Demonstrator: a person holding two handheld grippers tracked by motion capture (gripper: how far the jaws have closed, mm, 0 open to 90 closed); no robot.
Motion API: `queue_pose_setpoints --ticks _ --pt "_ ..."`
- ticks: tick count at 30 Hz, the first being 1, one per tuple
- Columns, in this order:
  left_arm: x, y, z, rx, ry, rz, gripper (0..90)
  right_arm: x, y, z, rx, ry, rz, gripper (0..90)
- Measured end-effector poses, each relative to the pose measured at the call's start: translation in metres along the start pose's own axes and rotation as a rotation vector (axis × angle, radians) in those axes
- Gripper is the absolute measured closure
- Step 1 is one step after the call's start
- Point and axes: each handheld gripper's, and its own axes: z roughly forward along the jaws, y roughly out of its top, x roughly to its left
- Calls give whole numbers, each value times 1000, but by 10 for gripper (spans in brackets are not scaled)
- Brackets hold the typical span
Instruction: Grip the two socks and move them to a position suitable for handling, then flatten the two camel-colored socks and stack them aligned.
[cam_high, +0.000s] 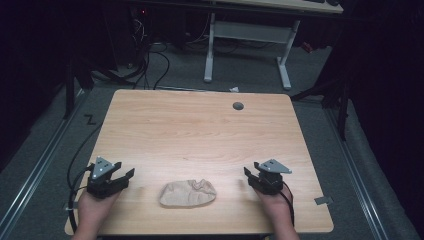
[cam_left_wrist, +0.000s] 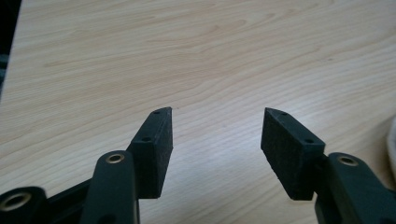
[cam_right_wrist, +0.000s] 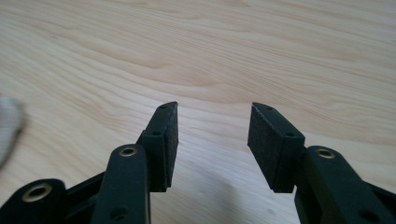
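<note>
A crumpled beige cloth (cam_high: 188, 193) lies on the wooden table (cam_high: 200, 130) near its front edge, between the two hands. My left gripper (cam_high: 125, 170) rests at the front left, open, with bare wood between its jaws; its own view has the gripper (cam_left_wrist: 217, 112) over the table and a pale edge of the cloth (cam_left_wrist: 391, 140) at the far right. My right gripper (cam_high: 251, 169) sits at the front right, open and holding nothing. In the right gripper view the gripper (cam_right_wrist: 215, 106) faces bare wood, with the blurred cloth (cam_right_wrist: 9, 126) at the left edge.
A grey round cable grommet (cam_high: 238, 106) is set into the table near its back edge. Behind the table stand a white desk frame (cam_high: 250, 45) and cables on the dark floor. A small grey tab (cam_high: 323, 200) sticks out at the table's right front.
</note>
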Motion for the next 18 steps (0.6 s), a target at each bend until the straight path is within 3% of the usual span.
queue_pose_setpoints --ticks 5,9,14,18 --pt "5 -2 2 13 2 -22 441 -20 -7 -5 -2 -34 65 520" --pt "-1 -1 6 22 -4 14 441 -22 -8 -4 -2 -38 72 517" --pt "-3 -4 10 46 -19 16 444 -22 -8 -2 11 -43 74 517" --pt "-7 -2 9 43 -34 35 447 -17 -6 -3 6 -39 42 514"
